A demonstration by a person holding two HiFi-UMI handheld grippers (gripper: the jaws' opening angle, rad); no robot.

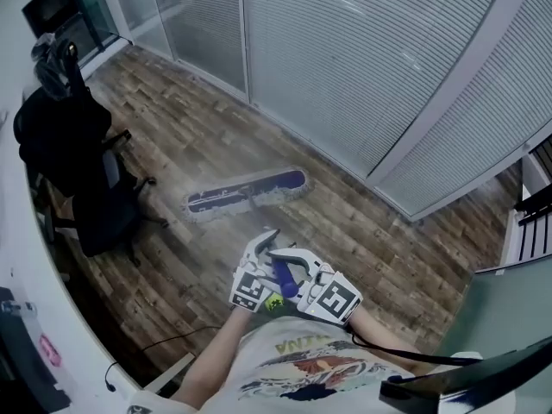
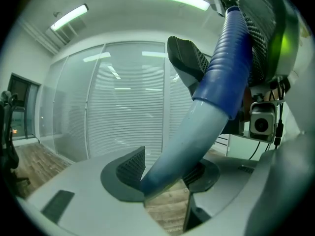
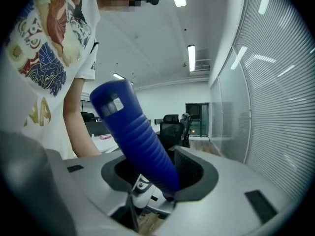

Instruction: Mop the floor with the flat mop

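Observation:
The flat mop's head, blue with a grey fringe, lies flat on the wooden floor ahead of me. Its pole runs back to a ribbed blue grip held between both grippers close to my chest. In the left gripper view the pale pole crosses between the jaws of my left gripper, and both dark pads press on it. My right gripper is shut on the ribbed blue grip higher up. The pole's stretch down to the mop head is barely visible in the head view.
A glass partition with blinds runs along the far side of the floor. A black office chair stands at the left beside a white desk edge. A dark cable lies on the floor near my feet.

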